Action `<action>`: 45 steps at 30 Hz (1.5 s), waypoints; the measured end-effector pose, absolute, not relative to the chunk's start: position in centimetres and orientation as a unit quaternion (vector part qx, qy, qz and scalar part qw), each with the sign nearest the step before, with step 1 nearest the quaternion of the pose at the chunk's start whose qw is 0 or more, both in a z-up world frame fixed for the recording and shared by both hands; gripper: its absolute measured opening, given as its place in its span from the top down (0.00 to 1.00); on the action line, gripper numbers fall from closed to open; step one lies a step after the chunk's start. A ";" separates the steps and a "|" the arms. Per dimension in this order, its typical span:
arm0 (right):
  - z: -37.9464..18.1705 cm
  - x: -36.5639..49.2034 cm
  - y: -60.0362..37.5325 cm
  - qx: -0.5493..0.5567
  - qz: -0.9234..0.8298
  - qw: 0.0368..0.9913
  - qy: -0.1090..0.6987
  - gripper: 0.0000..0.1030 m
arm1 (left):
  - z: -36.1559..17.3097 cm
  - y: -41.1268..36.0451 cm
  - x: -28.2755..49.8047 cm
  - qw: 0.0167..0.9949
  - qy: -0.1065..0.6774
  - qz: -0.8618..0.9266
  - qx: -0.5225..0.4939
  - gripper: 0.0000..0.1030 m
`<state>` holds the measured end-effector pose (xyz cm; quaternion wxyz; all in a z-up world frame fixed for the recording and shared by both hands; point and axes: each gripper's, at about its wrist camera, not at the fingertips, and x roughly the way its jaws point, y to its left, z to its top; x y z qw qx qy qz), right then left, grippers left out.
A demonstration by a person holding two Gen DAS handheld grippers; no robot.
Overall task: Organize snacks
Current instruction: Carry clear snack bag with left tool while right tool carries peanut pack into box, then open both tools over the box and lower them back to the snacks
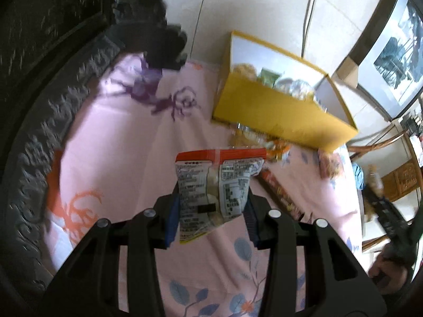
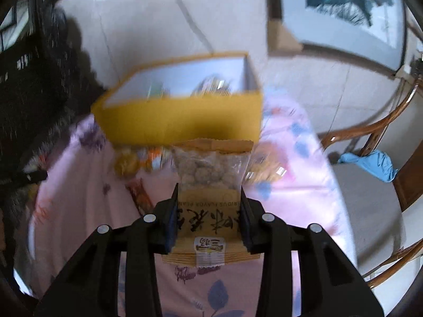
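Pink floral cloth spread over the whole table, blue leaves printed near, purple and orange sprigs to the left. Yellow box far on the cloth, open at the top, white inside, several packets showing above its near wall: something green, something clear and crinkled, too blurred to name. Same box dead ahead in the right wrist view, just beyond the held bag. Loose snacks lying against the box's near wall, orange and clear wrappers, blurred. Long red bar flat on the cloth, right of the left tool.

Left gripper clenched on a white packet, blue pads pressing both its sides, packet lifted off the cloth and tilted, red sealed band at its far end. Back label facing the camera: dense small print and a barcode block, not readable.

Right gripper clamped on a peanut bag, pads tight on its left and right edges, bag held above the cloth. Clear window at the far half showing round pale coated nuts; tan zigzag seal at the far end touching the box wall in view. Label upside down: "…RIOUS FLAVOR PEAN…" in small capitals, large black Chinese characters beneath, a small logo panel near the near seal, unreadable.

Wooden chair off to the right, blue cloth draped on its seat.
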<state>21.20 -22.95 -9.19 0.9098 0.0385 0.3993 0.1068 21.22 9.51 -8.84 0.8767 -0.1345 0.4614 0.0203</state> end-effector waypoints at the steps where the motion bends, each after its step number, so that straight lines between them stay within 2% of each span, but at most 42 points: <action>1: -7.8 21.4 -23.6 0.047 0.100 0.915 0.389 0.63 | -8.1 9.4 21.7 0.880 0.455 0.021 -0.133 0.59; 7: 0.7 25.9 -24.8 0.043 0.100 0.955 0.274 0.63 | -3.0 8.2 26.3 0.911 0.398 0.000 -0.106 0.59; 13: 4.5 32.9 -22.7 0.005 0.118 0.968 0.220 0.63 | 0.5 6.7 33.3 0.929 0.368 0.001 -0.034 0.59; 19: 3.6 38.9 -20.6 0.010 0.149 0.961 0.234 0.63 | -0.5 5.4 39.4 0.925 0.380 -0.007 0.011 0.59; 24: 1.0 41.3 -19.2 0.015 0.163 0.951 0.261 0.63 | -2.4 4.8 41.5 0.919 0.394 -0.010 0.012 0.59; 26: 0.3 41.8 -18.6 0.004 0.159 0.951 0.265 0.63 | -3.0 5.3 42.0 0.917 0.398 -0.017 -0.024 0.58; 27: 0.0 42.1 -18.4 0.002 0.154 0.953 0.261 0.53 | -3.2 5.6 42.3 0.916 0.398 -0.015 -0.038 0.43; 28: -0.2 42.5 -18.2 -0.002 0.154 0.954 0.258 0.13 | -3.3 5.9 42.5 0.918 0.394 0.005 -0.045 0.23; 29: -0.4 43.1 -18.0 -0.008 0.153 0.953 0.262 0.01 | -3.3 6.1 42.4 0.922 0.383 0.039 -0.035 0.02; 33: -1.2 42.5 -19.2 -0.033 0.145 0.944 0.295 0.01 | -4.0 6.3 40.3 0.916 0.387 0.100 0.019 0.02; 37: -3.4 39.0 -22.0 -0.075 0.110 0.937 0.322 0.01 | -6.5 7.7 36.6 0.904 0.415 0.104 -0.022 0.02; 45: -13.5 33.2 -27.3 -0.045 0.058 0.893 0.445 0.01 | -13.7 6.8 30.7 0.867 0.484 0.117 -0.018 0.02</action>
